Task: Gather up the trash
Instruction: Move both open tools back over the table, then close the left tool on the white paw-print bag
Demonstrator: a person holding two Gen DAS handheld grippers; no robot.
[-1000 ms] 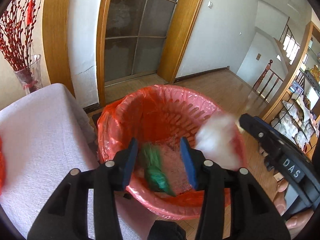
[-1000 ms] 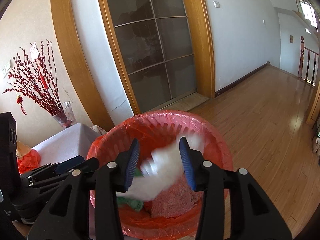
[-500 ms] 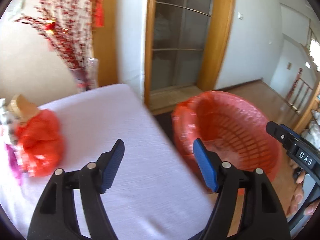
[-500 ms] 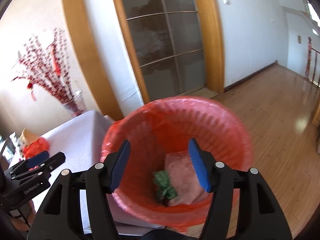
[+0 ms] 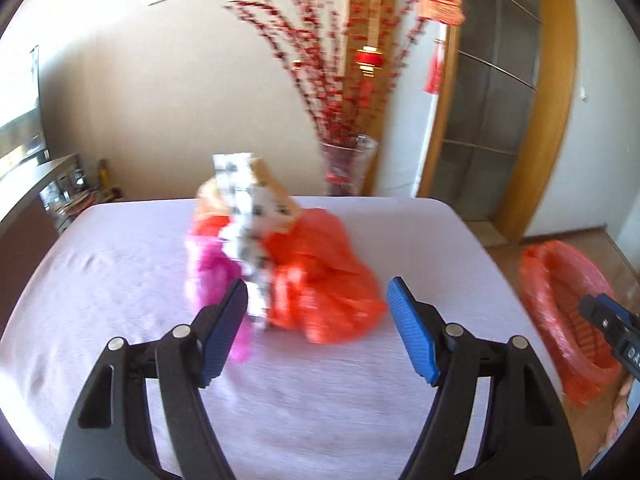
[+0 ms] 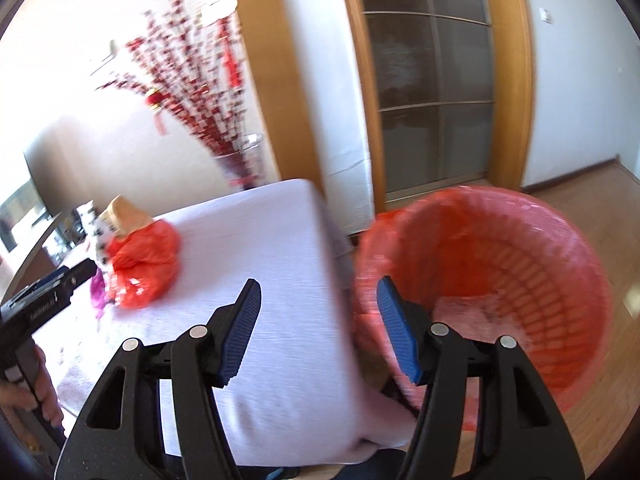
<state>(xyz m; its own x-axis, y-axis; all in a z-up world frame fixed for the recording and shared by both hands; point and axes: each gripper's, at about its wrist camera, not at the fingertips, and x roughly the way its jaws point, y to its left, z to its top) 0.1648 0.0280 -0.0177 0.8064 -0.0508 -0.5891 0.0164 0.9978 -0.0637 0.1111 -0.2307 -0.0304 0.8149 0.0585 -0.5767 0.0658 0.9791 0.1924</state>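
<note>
A heap of trash lies mid-table: a crumpled red plastic bag point(image 5: 320, 276), a pink wrapper point(image 5: 210, 268), a black-and-white printed wrapper point(image 5: 250, 236) and a brown paper bag point(image 5: 268, 184). My left gripper point(image 5: 316, 326) is open and empty just short of the heap. The red-lined waste basket point(image 6: 516, 276) stands on the floor beside the table's right edge. My right gripper point(image 6: 320, 330) is open and empty over the table corner, next to the basket. The heap also shows in the right wrist view point(image 6: 142, 264).
The table has a pale lilac cloth point(image 5: 312, 400). A glass vase point(image 5: 346, 168) with red berry branches stands behind the table's far edge. A wood-framed glass door point(image 6: 432, 92) is behind the basket. Wooden floor point(image 6: 600, 200) lies to the right.
Both grippers let go of their trash over the basket and opened wider. The left gripper swung left to face the heap on the table; the right gripper turned left over the table corner.
</note>
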